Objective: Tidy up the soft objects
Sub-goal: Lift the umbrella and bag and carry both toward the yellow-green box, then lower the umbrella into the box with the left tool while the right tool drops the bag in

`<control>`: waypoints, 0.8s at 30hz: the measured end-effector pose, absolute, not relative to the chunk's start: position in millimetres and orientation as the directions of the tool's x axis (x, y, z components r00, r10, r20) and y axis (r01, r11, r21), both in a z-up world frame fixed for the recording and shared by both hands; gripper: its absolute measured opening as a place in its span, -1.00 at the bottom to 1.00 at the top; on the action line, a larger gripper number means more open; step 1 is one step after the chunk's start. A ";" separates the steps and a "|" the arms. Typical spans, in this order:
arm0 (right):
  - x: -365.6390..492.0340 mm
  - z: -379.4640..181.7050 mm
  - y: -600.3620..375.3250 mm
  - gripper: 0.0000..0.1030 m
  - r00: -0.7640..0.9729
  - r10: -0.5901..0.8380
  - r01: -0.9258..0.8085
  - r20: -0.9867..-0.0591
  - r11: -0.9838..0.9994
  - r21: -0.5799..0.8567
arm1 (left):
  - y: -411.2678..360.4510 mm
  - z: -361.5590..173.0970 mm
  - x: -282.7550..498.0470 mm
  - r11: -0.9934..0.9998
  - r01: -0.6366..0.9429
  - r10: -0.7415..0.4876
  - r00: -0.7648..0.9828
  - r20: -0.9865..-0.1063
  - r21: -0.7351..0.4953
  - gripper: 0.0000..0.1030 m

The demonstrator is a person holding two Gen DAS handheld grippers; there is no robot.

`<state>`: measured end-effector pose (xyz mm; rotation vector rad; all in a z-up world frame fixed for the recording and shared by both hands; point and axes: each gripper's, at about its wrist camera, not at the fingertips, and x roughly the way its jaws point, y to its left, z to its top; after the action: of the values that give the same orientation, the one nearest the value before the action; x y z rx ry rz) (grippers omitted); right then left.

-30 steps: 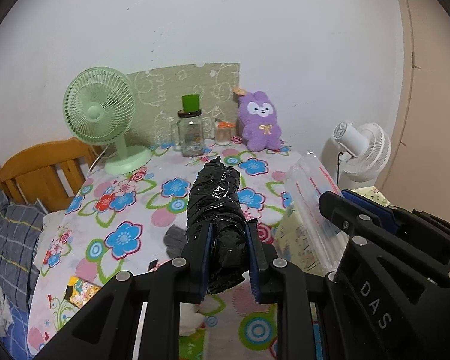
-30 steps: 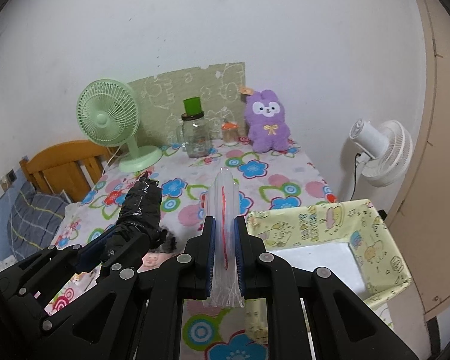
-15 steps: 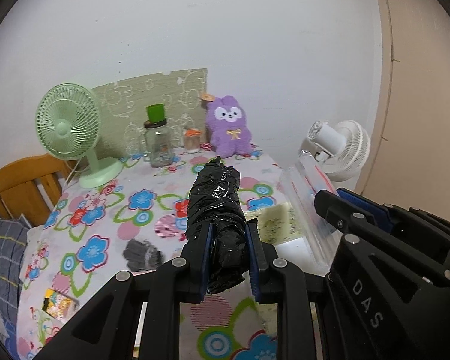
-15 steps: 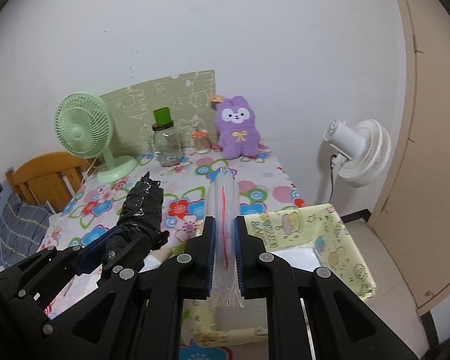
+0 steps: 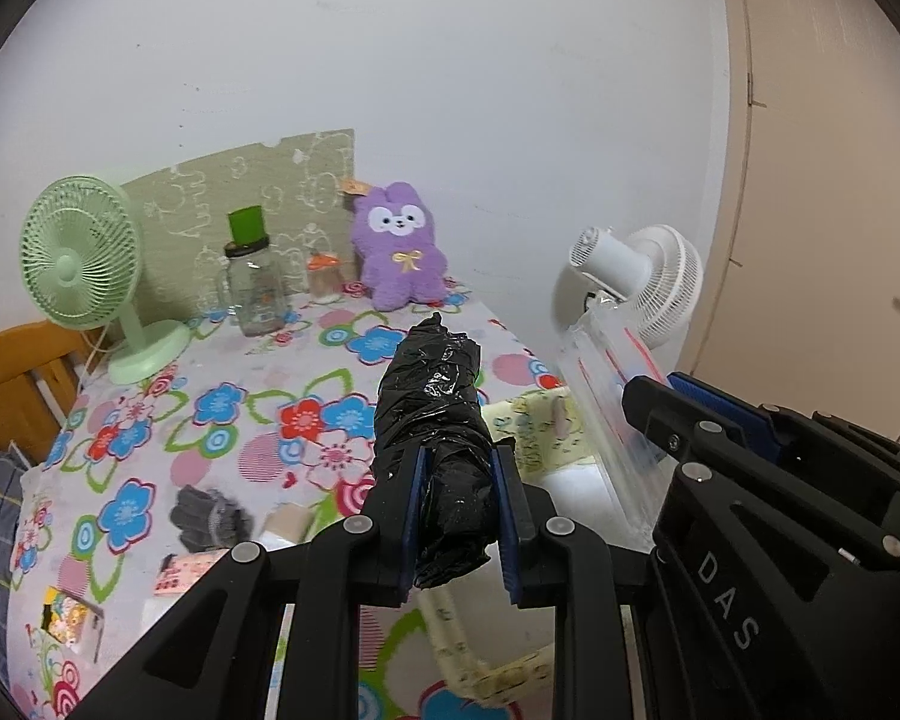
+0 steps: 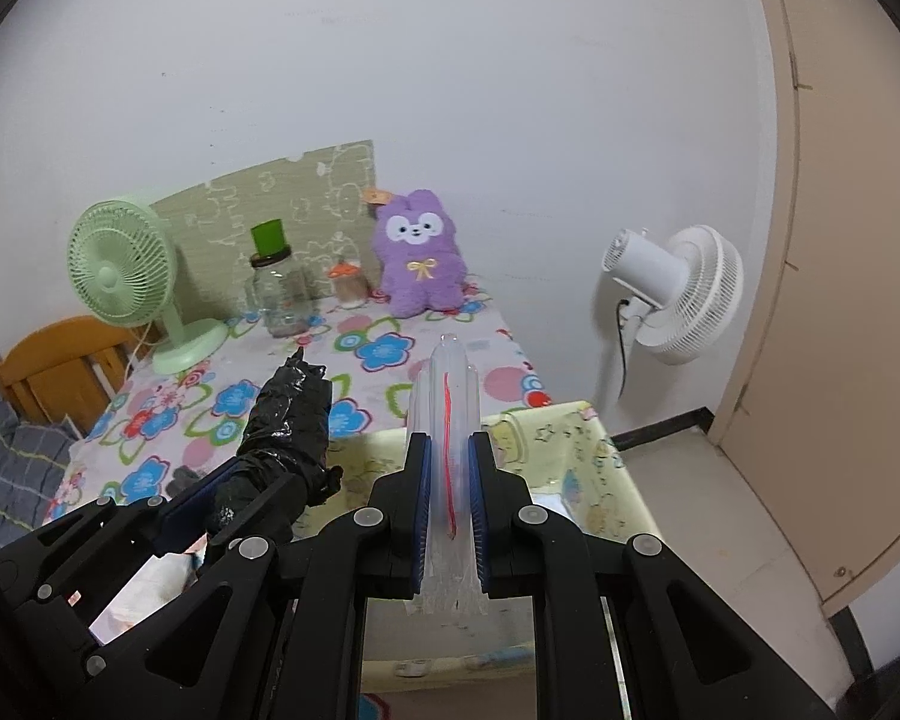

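"DAS" on right tongs (image 5: 642, 420) housing

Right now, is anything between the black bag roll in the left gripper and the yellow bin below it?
Nothing visible does. The left gripper holds the black bag roll over the yellow fabric bin, whose open top shows bare white inside. The right gripper, holding the clear zip bag, is alongside.

black bag roll (image 5: 435, 420) | purple plush (image 5: 399, 246) | floral tablecloth (image 5: 210, 420) | yellow patterned bin (image 6: 594, 456)
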<state>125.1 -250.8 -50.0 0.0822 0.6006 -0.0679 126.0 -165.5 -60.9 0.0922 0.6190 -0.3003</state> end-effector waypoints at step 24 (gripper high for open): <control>141.7 -87.9 -282.3 0.27 0.758 -0.053 0.134 -0.650 0.988 0.076 | -196.7 -92.6 136.2 0.928 0.373 -0.276 0.696 -0.663 0.006 0.57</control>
<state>141.7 -282.3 -87.9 0.1203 0.7039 -0.1018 136.2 -196.7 -92.6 0.1441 0.7144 -0.3634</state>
